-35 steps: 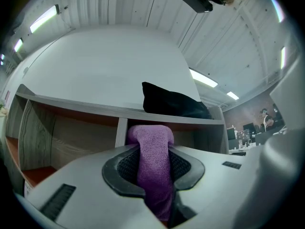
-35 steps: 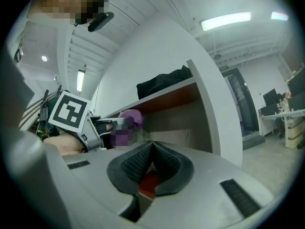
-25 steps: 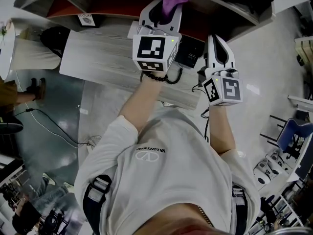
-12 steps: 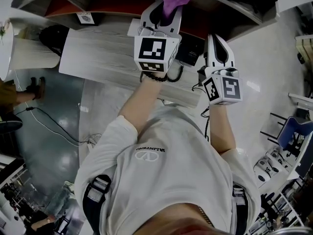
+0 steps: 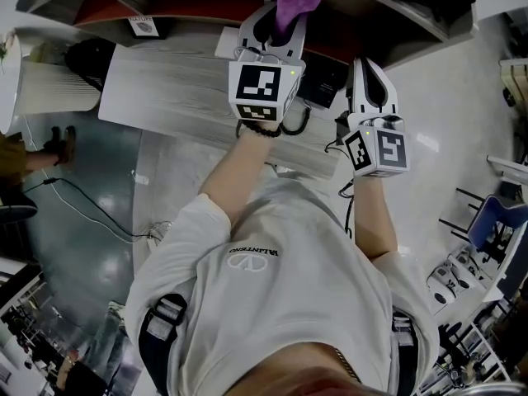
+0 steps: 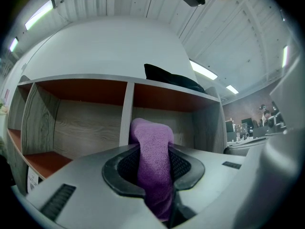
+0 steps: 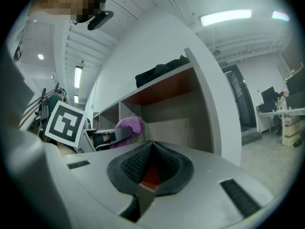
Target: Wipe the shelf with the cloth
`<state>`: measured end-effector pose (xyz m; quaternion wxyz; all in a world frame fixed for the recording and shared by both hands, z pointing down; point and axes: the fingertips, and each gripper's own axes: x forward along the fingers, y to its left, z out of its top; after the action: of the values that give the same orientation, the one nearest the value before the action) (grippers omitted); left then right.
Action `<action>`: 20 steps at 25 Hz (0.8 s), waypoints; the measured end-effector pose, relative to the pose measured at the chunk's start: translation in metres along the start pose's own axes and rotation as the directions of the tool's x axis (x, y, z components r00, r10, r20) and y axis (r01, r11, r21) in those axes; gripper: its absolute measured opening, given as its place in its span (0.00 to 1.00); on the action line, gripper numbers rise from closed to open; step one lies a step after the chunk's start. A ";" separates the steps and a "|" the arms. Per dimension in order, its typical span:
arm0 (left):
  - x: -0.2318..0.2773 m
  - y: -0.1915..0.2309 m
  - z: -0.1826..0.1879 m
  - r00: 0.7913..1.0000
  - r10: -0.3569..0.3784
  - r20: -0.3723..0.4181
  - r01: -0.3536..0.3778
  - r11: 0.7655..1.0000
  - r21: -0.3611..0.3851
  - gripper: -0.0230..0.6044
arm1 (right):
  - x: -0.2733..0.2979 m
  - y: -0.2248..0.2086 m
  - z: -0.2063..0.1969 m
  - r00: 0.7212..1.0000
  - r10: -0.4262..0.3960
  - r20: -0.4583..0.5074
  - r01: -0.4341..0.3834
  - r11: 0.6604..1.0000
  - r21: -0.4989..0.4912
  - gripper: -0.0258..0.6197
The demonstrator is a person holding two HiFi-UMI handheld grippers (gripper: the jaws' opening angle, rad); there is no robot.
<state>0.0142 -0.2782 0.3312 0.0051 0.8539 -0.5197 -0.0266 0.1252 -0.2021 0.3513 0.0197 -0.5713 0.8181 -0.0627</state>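
shirt (image 5: 272,304): white, short-sleeved, dark chest logo (image 5: 254,256)
bracelet (image 5: 261,130): black beads, left wrist
straps (image 5: 153,343): 2, dark, grey buckles (image 5: 169,310)

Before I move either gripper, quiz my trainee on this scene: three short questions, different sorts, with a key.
1. True or false: the right gripper holds the purple cloth.
2. What lies on top of the shelf unit? A. a dark bundle; B. a white box; C. a potted plant.
3. Fill in: the left gripper has its jaws shut on the ____.
Key: 1 false; 2 A; 3 purple cloth.
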 end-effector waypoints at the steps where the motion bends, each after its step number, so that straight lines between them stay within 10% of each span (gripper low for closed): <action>1: 0.000 0.000 -0.003 1.000 0.001 -0.004 -0.001 1.000 0.000 0.20 | 0.000 0.000 -0.001 1.000 -0.001 -0.001 0.001 1.000 0.002 0.04; 20: -0.002 0.002 -0.043 0.998 0.000 -0.055 0.001 1.000 0.024 0.20 | -0.003 -0.008 -0.016 1.000 -0.013 -0.026 0.013 1.000 0.016 0.04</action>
<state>0.0136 -0.2786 0.3739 0.0093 0.8545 -0.5194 0.0030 0.1322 -0.2008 0.3679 0.0133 -0.5754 0.8141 -0.0769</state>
